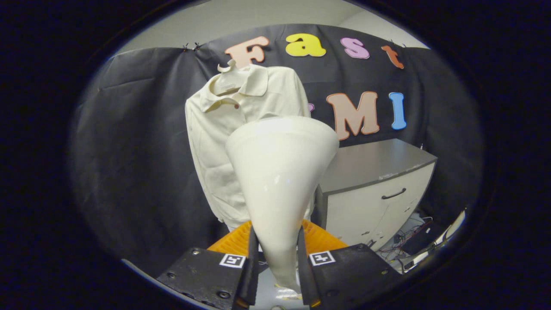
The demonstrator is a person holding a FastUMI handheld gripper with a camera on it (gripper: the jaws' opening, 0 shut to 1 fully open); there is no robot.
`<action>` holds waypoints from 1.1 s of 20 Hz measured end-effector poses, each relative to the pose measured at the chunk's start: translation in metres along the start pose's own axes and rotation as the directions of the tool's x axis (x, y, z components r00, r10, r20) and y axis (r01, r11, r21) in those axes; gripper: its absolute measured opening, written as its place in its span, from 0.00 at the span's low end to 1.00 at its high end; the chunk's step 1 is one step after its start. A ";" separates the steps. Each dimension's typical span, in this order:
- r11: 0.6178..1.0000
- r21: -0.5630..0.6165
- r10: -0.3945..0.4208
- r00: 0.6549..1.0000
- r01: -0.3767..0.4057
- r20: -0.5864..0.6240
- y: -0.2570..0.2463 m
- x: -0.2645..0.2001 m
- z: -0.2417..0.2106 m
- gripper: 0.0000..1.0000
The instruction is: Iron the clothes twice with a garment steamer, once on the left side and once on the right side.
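Hanging off to the left, beyond the fingers: cream shirt on a hanger against the booth wall, collar folded, buttoned at the placket, fabric faintly rumpled down the front. Soft and limp by the look of it, likely to swing away under any push, so light strokes wanted. Dead centre now, garment steamer rising between the fingers, a glossy pale cone flaring to a wide head that covers the shirt's right half. Hard, smooth shell, probably slippery; narrow neck the sensible place to hold, and exactly there the gripper is clamped, both fingers pressing its sides. Top-heavy, judging from that broad head, so a firm squeeze needed. Just behind the neck, an orange ribbed thing, identity unclear. Further right, grey-topped cabinet with a dark handle, cables trailing at its foot.
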State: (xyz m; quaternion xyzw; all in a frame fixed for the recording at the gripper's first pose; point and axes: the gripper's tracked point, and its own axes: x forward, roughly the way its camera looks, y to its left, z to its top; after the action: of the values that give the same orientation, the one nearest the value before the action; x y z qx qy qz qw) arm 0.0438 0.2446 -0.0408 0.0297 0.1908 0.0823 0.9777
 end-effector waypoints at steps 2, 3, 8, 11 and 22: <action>1.000 -0.006 0.006 1.000 -0.006 0.023 -0.018 -0.015 0.010 0.40; 1.000 -0.005 0.007 0.999 -0.007 0.034 -0.030 -0.020 0.014 0.40; 0.999 -0.015 0.033 0.996 -0.032 0.079 -0.084 -0.040 0.031 0.40; 1.000 0.003 0.025 0.987 -0.026 0.161 -0.119 -0.048 0.048 0.39; 0.999 0.016 0.039 0.989 -0.042 0.141 -0.171 -0.037 0.037 0.39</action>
State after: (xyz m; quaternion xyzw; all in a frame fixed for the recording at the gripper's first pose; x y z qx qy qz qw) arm 0.0492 0.0685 -0.0084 0.0484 0.1218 0.0981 0.9865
